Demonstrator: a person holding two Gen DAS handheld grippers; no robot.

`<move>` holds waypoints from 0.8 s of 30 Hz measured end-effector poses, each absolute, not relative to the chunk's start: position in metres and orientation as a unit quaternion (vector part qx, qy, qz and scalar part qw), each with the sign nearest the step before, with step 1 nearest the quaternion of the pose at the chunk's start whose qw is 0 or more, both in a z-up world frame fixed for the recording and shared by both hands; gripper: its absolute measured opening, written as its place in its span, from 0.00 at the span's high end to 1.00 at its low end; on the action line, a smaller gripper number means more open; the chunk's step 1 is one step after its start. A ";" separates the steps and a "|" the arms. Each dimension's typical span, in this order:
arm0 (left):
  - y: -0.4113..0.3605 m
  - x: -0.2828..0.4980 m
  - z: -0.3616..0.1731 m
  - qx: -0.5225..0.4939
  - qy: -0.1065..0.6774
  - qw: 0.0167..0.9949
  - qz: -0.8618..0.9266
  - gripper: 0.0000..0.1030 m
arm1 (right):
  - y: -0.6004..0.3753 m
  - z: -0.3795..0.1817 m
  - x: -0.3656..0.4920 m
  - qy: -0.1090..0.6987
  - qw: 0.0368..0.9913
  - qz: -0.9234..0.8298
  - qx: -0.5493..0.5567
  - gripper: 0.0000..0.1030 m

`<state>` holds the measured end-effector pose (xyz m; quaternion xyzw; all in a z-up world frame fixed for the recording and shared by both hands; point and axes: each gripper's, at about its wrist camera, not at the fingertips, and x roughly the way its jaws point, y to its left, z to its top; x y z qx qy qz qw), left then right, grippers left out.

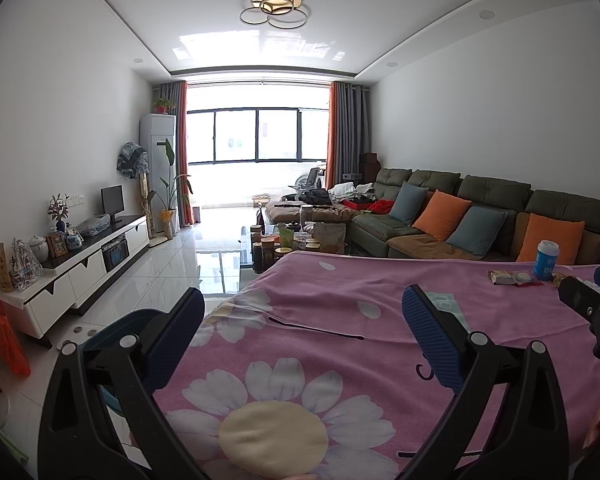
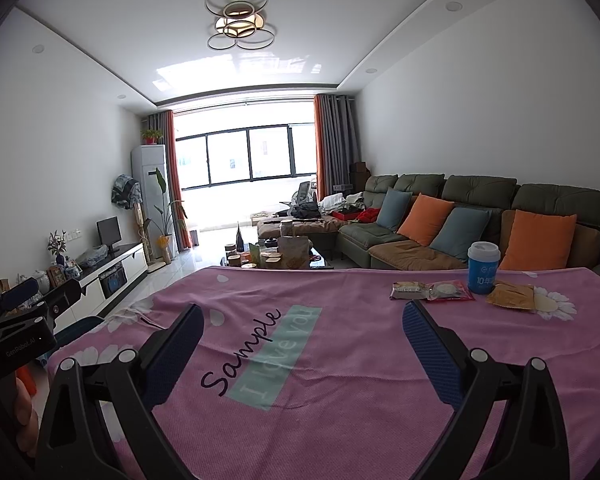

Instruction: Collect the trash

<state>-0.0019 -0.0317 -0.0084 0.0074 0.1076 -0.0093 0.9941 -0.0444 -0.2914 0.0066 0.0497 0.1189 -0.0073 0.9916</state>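
Note:
Three snack wrappers lie at the far right of a pink flowered cloth (image 2: 340, 360): a brown-grey one (image 2: 409, 291), a red-edged clear one (image 2: 450, 291) and a tan one (image 2: 510, 299). A blue and white cup (image 2: 483, 268) stands behind them. In the left wrist view the wrappers (image 1: 514, 278) and cup (image 1: 545, 260) sit far right. My left gripper (image 1: 302, 304) is open and empty above the cloth's left part. My right gripper (image 2: 303, 322) is open and empty over the cloth's middle, short of the wrappers.
A blue bin (image 1: 112, 328) stands on the floor off the cloth's left edge. A coffee table with jars (image 2: 276, 258) is beyond the far edge. A green sofa with cushions (image 2: 460, 220) runs along the right; a TV cabinet (image 1: 84, 264) along the left.

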 end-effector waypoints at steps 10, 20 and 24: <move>-0.030 -0.002 -0.010 0.007 0.108 0.994 -0.007 0.05 | -0.291 0.007 -0.044 0.118 0.992 -0.008 0.049 0.07; -0.029 -0.001 -0.010 0.007 0.108 0.994 -0.006 0.05 | -0.291 0.007 -0.045 0.118 0.992 -0.008 0.049 0.07; -0.029 -0.001 -0.010 0.007 0.109 0.994 -0.006 0.05 | -0.291 0.007 -0.044 0.118 0.992 -0.007 0.050 0.07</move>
